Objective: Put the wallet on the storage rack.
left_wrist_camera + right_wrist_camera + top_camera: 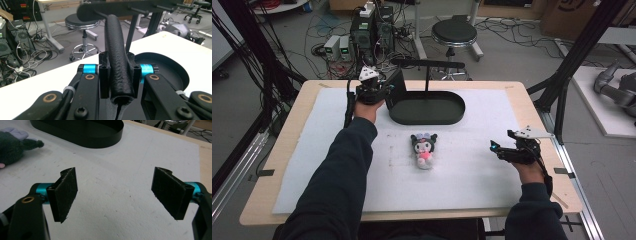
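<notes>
My left gripper (385, 90) is at the table's far left, shut on a black padded leather strap (116, 50). The strap rises from the jaws toward the horizontal bar (130, 6) of a black stand. That stand has an oval base tray (447, 117), an upright post (428, 80) and a top bar (427, 63). A small dark plush toy (424, 150) with a pink body lies on the white mat at mid-table, also seen in the right gripper view as the plush toy (12, 145). My right gripper (499, 148) rests at the right, open, with nothing between its pads (65, 192).
A white mat (312, 165) covers the wooden table (277, 160). Behind the table stand a round stool (454, 34), computer cases (372, 30) and tangled floor cables. Black frame posts (577, 50) rise at the right, beside a grey robot arm (614, 87).
</notes>
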Available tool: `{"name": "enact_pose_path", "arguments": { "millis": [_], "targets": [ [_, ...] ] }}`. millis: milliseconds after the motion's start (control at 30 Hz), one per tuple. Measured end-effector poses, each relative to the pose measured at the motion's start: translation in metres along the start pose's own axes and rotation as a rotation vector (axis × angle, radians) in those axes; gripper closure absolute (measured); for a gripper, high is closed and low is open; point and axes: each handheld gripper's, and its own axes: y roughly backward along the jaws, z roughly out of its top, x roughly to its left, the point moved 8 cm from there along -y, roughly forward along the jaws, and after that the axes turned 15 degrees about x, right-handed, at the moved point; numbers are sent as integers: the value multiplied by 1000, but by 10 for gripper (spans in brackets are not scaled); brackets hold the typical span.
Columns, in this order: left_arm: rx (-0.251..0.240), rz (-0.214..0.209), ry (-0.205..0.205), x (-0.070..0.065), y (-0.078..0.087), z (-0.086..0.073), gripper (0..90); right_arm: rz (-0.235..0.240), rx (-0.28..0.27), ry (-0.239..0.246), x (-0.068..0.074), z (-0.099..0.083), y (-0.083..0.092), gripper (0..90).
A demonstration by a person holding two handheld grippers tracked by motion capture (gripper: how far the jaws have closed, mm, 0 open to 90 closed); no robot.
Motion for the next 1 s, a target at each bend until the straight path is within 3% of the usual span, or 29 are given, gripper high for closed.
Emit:
{"name": "enact_pose_path", "arguments": {
  "millis": [267,467,600,733,1000],
  "targets": [
    [-27,8,2,-2,-1,0,768,1,0,3,0,0,0,214],
    [-53,7,-24,-8,15,1,768,3,8,5,1,-1,-2,214],
    [-26,-1,-44,-15,17,-7,768,3,10,10,3,0,-2,214],
    [16,-2,-57,-19,6,-16,769,4,6,8,3,0,-2,214],
    [34,13,-33,-17,-26,-3,768,6,5,7,2,0,-2,214]
  ]
}}
